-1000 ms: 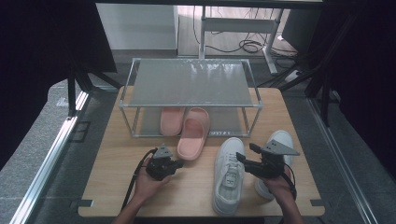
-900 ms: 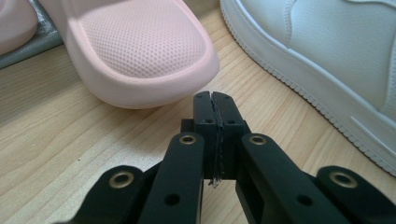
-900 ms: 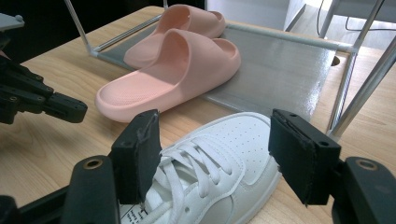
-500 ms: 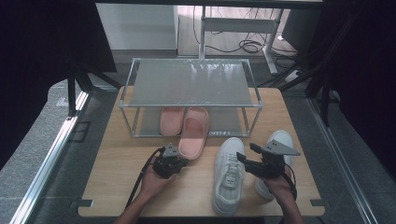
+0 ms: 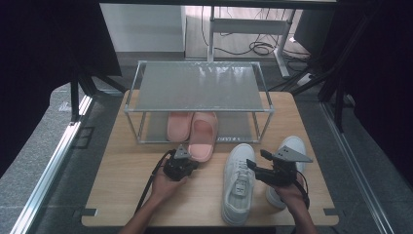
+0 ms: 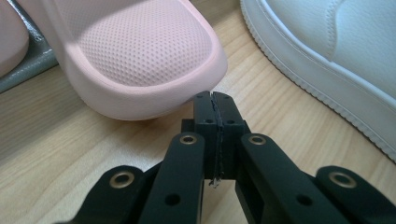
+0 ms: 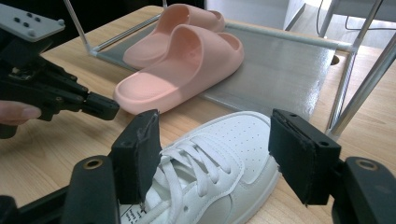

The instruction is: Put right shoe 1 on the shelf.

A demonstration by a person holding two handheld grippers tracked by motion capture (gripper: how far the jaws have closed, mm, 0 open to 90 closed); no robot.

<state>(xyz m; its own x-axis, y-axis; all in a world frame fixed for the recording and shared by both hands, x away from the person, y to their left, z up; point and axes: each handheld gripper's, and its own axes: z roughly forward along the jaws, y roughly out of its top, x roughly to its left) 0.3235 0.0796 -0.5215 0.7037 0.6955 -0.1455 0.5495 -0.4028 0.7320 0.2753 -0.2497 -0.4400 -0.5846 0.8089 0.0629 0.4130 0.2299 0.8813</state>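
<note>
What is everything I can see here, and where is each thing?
slippers: two, pink, side by side on the rack's bottom shelf, the right one sticking out onto the table.
sneakers: two, white, on the table's near right.
rack: one, grey metal, two shelves, at the table's back.
table: one, light wood.
left claw: black, shut, tips at the right slipper's toe.
right claw: black, open, astride a sneaker.
hands: two, each holding a claw.

Pink slides, dotted texture on toe, w/ heels under grey metal rack. White sneakers w/ white laces just right of them. Surface light wood grain. Both tongs black.
</note>
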